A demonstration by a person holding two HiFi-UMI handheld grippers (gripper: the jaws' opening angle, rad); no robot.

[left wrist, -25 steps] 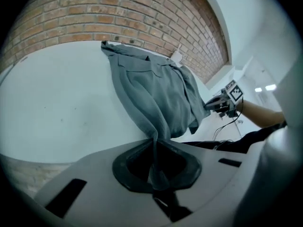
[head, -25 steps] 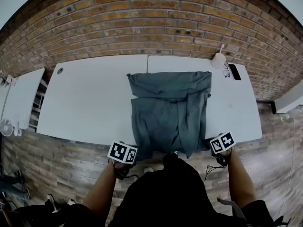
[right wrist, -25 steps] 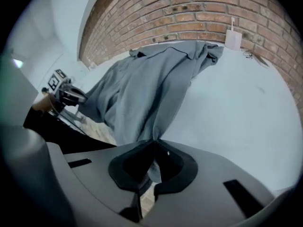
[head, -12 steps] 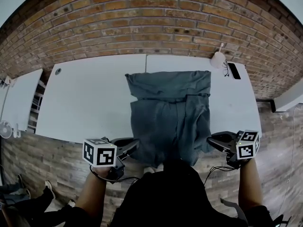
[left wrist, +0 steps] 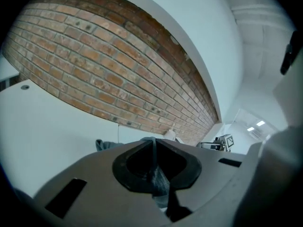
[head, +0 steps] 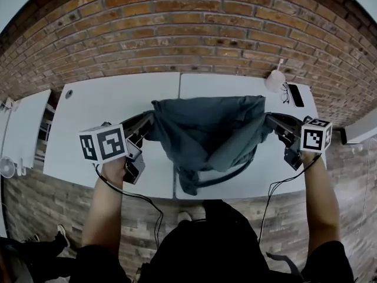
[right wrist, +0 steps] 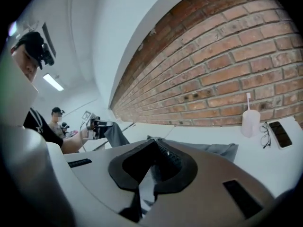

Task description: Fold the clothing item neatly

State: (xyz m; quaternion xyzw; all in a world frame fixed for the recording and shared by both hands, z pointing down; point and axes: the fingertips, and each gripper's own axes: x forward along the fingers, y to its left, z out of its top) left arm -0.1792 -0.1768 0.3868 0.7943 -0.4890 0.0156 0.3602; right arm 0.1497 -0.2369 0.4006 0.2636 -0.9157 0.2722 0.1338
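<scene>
Cloth (head: 206,128), maybe a gray shirt, is hanging over the white table (head: 100,105); the left gripper (head: 147,124) and the right gripper (head: 272,122) are each pinching a corner.

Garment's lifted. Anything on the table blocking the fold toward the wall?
Nothing visible does. The left gripper and right gripper hold the garment above the table; the bottle, glasses and phone lie beyond its right edge.
</scene>
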